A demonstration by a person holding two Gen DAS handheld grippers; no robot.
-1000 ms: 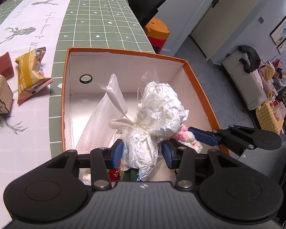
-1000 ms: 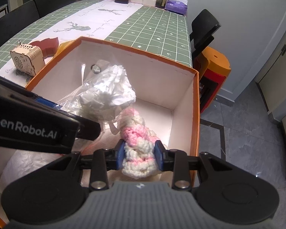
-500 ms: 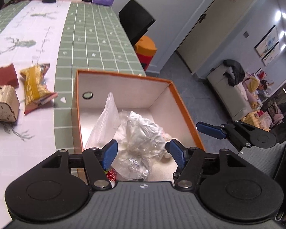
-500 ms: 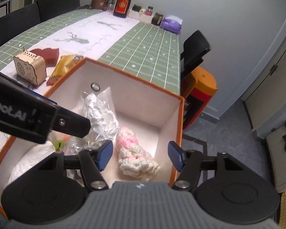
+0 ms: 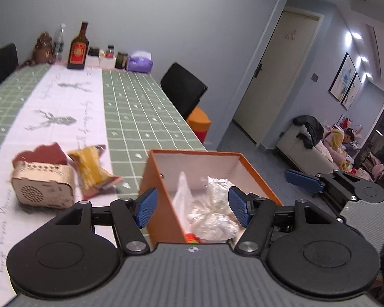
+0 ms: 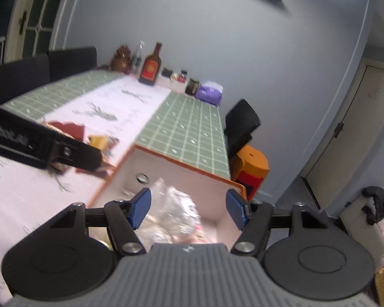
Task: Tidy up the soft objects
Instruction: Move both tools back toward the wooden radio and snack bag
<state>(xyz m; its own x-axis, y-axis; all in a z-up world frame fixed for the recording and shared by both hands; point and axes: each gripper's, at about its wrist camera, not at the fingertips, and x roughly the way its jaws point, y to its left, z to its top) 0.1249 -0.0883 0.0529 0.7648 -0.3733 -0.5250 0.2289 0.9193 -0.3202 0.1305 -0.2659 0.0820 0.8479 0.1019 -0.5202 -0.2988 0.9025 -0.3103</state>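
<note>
An orange box (image 5: 161,194) with a white inside stands on the table's near right corner. In it lies a crumpled clear plastic bag of white stuff (image 5: 212,212), also visible in the right wrist view as the plastic bag (image 6: 176,207). A bit of pink-and-white knit (image 6: 198,227) shows low in the box. My left gripper (image 5: 192,207) hangs open above the box's near end, nothing between its pads. My right gripper (image 6: 188,208) is open too, raised over the box and empty. The right gripper (image 5: 320,181) also shows at the left view's right side.
On the green-and-white tablecloth (image 5: 130,117) left of the box lie a wooden speaker box (image 5: 43,186), a yellow snack packet (image 5: 92,171) and a dark red shape (image 5: 41,153). Bottles and jars (image 5: 78,48) stand at the far end. A black chair (image 5: 183,89) and an orange stool (image 5: 198,121) are to the right.
Both grippers opened, letting go of the plastic bag and the pink-and-white knit, which now lie in the box. Both then rose and pulled back, tilting up toward the room.
</note>
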